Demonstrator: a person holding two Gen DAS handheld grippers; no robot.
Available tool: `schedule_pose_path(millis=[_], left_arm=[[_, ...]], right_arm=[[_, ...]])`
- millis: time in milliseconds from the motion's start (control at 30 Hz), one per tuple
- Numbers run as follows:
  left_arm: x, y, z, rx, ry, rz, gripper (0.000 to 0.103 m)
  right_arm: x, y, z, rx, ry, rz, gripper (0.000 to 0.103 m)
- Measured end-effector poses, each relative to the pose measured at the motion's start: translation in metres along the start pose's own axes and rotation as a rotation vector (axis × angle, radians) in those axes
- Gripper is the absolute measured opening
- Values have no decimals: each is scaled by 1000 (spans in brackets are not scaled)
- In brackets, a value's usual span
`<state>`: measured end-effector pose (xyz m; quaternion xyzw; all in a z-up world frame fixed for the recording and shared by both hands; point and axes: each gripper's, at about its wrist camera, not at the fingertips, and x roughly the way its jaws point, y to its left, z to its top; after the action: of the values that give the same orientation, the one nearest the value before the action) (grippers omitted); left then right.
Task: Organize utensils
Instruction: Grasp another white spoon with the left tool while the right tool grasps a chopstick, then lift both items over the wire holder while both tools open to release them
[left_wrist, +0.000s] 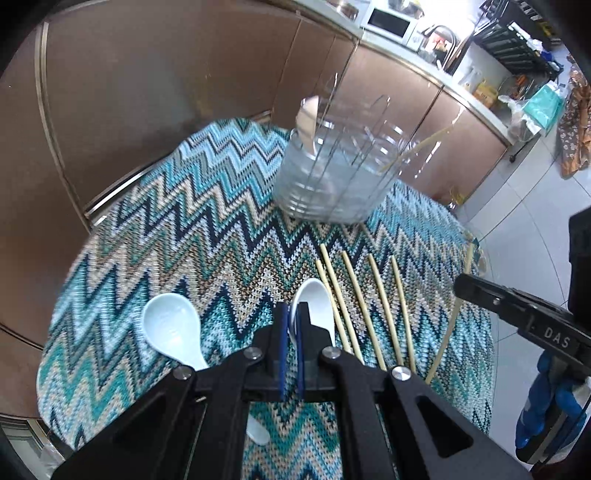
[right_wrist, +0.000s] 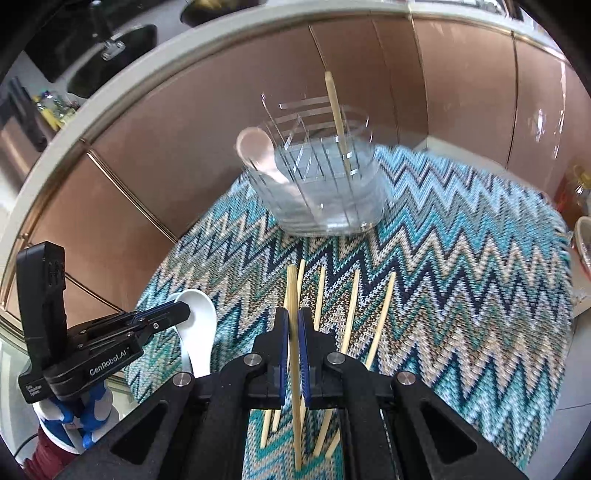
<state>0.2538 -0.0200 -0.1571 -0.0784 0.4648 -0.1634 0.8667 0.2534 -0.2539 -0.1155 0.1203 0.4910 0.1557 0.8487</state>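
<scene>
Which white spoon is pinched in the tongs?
The right-hand white spoon, clamped on edge between the left tongs. The other spoon lies flat on the zigzag cloth, untouched.

My left gripper points steeply downward, its blue-padded jaws pinched together on the white spoon I hold. My right gripper tilts down much the same way, jaws clamped on a single chopstick running between the pads. Each sits just beside the other, and my blue-gloved hand wraps the left handle.
</scene>
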Motion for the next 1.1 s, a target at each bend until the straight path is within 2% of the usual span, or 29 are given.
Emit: schedule_pose_path(millis=[200,333,533,667,800,933,1100], left_arm=[[-39,4,-6,-33,-64,-6,3],[-65,5,1,-59,-133,1,3],[-98,-3,35,-66,-267,23,3],[-109,-12,73,-74,-374,41,3],[-103,-23,110,-83,-478,85,3],[-80,-38,138,-85,-574,167,3],[-35,-60,156,-53,-656,293,3]], right_arm=[[-44,11,-14,-12,-89,0,6],[-66,19,-11,-30,-164,14,6],[-96,34,18,-76,-309,41,6],[-110,39,46,-99,-417,72,6],[-119,40,79,-121,-533,85,6],[-112,35,113,-138,-634,43,6],[-81,17,143,-132,-667,7,6]])
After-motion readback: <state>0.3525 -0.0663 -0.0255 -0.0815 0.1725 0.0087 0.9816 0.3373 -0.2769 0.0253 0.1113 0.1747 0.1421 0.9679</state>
